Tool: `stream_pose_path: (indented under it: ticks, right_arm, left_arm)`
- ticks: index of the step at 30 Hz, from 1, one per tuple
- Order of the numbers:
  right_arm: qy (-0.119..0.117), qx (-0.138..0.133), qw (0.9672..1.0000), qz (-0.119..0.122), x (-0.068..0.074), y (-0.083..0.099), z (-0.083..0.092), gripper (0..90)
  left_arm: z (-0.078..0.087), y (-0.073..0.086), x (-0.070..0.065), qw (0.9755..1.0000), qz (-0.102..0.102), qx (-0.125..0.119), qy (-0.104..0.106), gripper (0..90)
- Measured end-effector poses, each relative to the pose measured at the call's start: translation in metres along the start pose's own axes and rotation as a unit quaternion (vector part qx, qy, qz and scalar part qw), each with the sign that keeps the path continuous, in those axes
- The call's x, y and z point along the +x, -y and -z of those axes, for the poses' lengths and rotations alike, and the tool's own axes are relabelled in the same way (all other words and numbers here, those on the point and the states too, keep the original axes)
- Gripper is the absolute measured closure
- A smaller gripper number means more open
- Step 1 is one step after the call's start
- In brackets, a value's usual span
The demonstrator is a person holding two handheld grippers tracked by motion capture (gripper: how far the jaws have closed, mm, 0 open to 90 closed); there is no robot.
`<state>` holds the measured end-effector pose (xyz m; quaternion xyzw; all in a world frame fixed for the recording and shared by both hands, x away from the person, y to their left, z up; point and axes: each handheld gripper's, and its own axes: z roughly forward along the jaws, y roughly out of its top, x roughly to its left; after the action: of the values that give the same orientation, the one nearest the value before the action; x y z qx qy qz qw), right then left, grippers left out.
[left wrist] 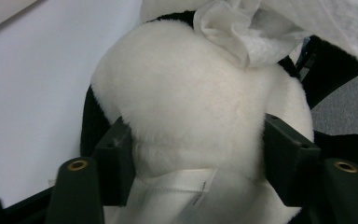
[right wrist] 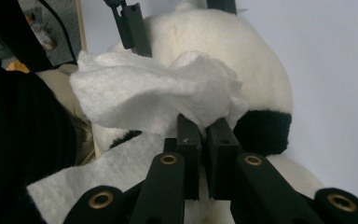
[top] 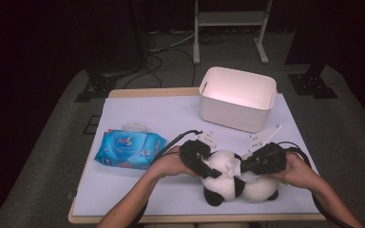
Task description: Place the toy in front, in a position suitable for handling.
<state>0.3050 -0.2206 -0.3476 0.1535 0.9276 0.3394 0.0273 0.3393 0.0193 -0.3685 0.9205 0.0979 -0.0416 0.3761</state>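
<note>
**Two grippers on one panda: wipe pinched, body straddled**

Two tools meet on the plush panda [top: 233,178], which lies near the front edge of the table [top: 138,114], its long axis running roughly left to right. From the high view I read the white head toward my left gripper [top: 200,160] and the black feet toward the front edge.

My right gripper [right wrist: 204,128] is clenched on a crumpled white wipe [right wrist: 154,100], and the wad sits right on top of the plush, so that hand is the one placed to rub. Its fingers point across the toy toward the other tool.

In the left gripper view, my left gripper straddles the round white body, one black pad on each flank and the sewn label [left wrist: 177,196] just below; the fur bulges between the pads, so I judge it a steadying grasp.

For room: the front edge is close behind the toy, so I would stroke away from me or sideways. The blue wipes pack [top: 129,148] lies well to the left, and the white bin [top: 237,97] stands apart at the back.
</note>
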Motion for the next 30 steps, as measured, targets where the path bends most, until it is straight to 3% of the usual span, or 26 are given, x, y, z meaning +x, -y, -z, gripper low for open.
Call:
stream_pose_path:
  ticks: [4,7,12,16,20,25,30]
  right_arm:
    - [0.007,-0.008,0.9999,0.000,-0.003,-0.004,0.003,84.9]
    - [0.014,-0.013,0.9998,0.005,-0.004,-0.008,0.003,84.8]
    - [0.010,-0.029,0.9995,0.001,-0.009,-0.018,-0.003,84.9]
    - [0.002,-0.033,0.9994,0.006,-0.012,-0.029,-0.011,85.0]
    - [-0.004,-0.026,0.9996,0.013,-0.012,-0.036,-0.014,85.1]
    - [0.006,-0.016,0.9998,0.010,-0.015,-0.034,-0.004,85.0]
    - [0.019,-0.009,0.9997,-0.011,-0.026,-0.023,0.007,84.9]
  left_arm:
    - [0.006,-0.003,0.001,0.9999,-0.010,0.006,-0.005,41.2]
    - [0.014,-0.005,0.003,0.9996,-0.018,0.013,-0.020,41.4]
    - [0.030,-0.004,0.006,0.9979,-0.036,0.025,-0.047,41.5]
    - [0.041,0.002,0.008,0.9969,-0.046,0.030,-0.056,41.6]
    - [0.044,0.012,0.007,0.9974,-0.043,0.015,-0.056,41.5]
    - [0.044,0.018,0.004,0.9978,-0.038,-0.002,-0.054,41.4]
    - [0.044,0.020,0.000,0.9976,-0.040,-0.009,-0.055,41.2]
